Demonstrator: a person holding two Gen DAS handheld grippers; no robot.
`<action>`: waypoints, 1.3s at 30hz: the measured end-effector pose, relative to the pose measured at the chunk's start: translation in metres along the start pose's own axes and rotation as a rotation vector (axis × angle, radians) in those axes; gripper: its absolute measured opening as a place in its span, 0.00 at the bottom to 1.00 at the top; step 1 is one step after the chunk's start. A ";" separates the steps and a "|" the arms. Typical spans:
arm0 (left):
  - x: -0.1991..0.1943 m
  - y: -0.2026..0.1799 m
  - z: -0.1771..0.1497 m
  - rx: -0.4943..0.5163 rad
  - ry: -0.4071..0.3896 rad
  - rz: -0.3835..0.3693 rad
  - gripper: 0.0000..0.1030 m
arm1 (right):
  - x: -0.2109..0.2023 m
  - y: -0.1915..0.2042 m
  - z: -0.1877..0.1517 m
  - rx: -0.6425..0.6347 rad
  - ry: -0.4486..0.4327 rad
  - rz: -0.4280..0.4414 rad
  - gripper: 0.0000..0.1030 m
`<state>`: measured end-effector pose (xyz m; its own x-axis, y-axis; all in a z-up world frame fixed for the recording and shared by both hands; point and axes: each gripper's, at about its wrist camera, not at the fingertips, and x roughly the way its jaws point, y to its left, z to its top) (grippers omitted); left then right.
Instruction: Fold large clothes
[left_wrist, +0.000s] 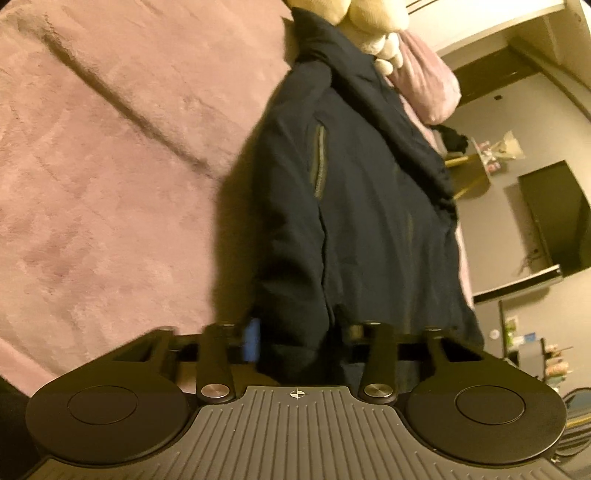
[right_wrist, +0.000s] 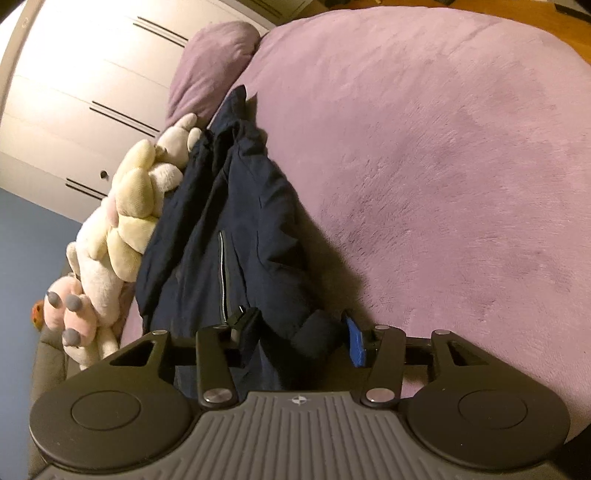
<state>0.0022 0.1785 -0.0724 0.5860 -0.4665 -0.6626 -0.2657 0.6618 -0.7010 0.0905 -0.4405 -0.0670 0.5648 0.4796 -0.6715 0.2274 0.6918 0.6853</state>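
Navy jacket (right_wrist: 229, 236) on purple blanket (right_wrist: 443, 166), plush toys (right_wrist: 122, 214) touching it

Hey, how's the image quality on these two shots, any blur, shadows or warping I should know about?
Left wrist view: dim, yellowish light, soft blur on the dark jacket, which casts a heavy shadow onto the pink blanket; room edges bend from the fisheye. Right wrist view: sharper and brighter, the jacket shadowing the blanket beside it; wardrobe lines curve.

A home bedroom: a bed (right_wrist: 443, 166) under plush purple cover, pillow (right_wrist: 210, 70) at 11 o'clock, stuffed toys (right_wrist: 122, 221) at 9 o'clock, white wardrobe (right_wrist: 74, 92) behind.
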 end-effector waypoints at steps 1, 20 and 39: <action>-0.001 -0.003 0.002 0.002 -0.002 -0.009 0.31 | 0.000 0.004 0.000 -0.019 0.004 -0.008 0.37; 0.029 -0.090 0.199 -0.049 -0.361 -0.085 0.23 | 0.054 0.135 0.116 0.161 -0.220 0.223 0.19; 0.086 -0.055 0.257 -0.013 -0.513 0.141 0.71 | 0.147 0.167 0.163 -0.189 -0.438 -0.001 0.89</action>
<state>0.2636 0.2531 -0.0232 0.8423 -0.0244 -0.5384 -0.3761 0.6889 -0.6197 0.3408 -0.3424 -0.0055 0.8553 0.2344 -0.4622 0.1025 0.7978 0.5942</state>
